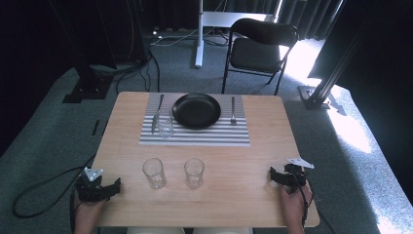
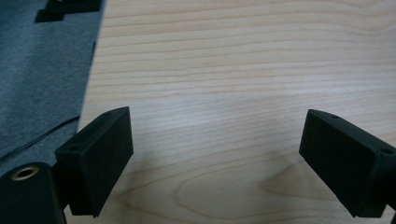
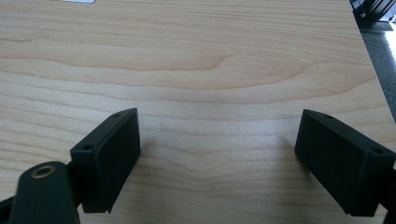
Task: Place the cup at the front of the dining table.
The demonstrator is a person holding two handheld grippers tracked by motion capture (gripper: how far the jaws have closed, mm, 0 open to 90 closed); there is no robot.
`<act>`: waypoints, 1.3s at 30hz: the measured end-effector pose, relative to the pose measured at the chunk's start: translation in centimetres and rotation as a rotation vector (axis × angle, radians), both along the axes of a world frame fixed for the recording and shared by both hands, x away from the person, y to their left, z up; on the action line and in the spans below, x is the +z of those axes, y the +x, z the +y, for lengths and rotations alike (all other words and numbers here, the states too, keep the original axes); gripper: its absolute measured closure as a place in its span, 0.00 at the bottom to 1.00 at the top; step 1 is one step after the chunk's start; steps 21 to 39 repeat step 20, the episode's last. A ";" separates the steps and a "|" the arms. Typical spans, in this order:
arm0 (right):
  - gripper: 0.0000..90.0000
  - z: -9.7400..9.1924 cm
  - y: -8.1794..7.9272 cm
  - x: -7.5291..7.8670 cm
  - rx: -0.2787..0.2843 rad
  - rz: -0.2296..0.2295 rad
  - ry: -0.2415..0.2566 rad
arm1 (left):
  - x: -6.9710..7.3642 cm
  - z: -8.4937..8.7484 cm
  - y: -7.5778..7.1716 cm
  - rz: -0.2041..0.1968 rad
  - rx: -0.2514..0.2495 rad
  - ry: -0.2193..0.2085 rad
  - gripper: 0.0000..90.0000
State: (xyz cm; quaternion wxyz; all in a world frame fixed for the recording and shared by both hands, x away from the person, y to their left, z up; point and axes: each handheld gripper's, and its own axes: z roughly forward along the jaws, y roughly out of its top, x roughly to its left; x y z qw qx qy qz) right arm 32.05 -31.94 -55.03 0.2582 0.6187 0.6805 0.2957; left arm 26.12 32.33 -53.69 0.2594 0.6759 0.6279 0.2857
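Evidently at rest, the left gripper [image 1: 116, 187] and right gripper [image 1: 272, 176] sit spread and empty, two glasses [image 1: 154, 172] between them on the counter [image 1: 234, 195].

Black plate [image 1: 197, 110], striped grey-white placemat [image 1: 195, 136]

two glasses [image 1: 173, 172] mid-table, bare wood on either side

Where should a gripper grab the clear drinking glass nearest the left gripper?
Grip the near-left clear drinking glass across its straight side wall at mid-height, approaching level from the left gripper, whose jaws stand open. It stands upright with bare wooden table around it.
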 end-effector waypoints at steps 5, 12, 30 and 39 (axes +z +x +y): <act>0.15 0.0 0.0 0.0 0.000 0.000 0.000 | -0.3 0.0 -0.5 -0.002 0.032 0.006 0.11; 0.15 0.0 0.0 0.0 0.000 0.000 0.000 | -0.3 0.0 -0.6 -0.048 0.079 0.033 0.11; 0.15 0.0 0.0 0.0 0.000 0.000 0.000 | -0.4 0.1 -0.5 -0.044 0.093 0.030 0.11; 0.15 0.0 0.0 0.0 0.000 0.000 0.000 | -0.4 0.1 -0.5 -0.044 0.093 0.030 0.11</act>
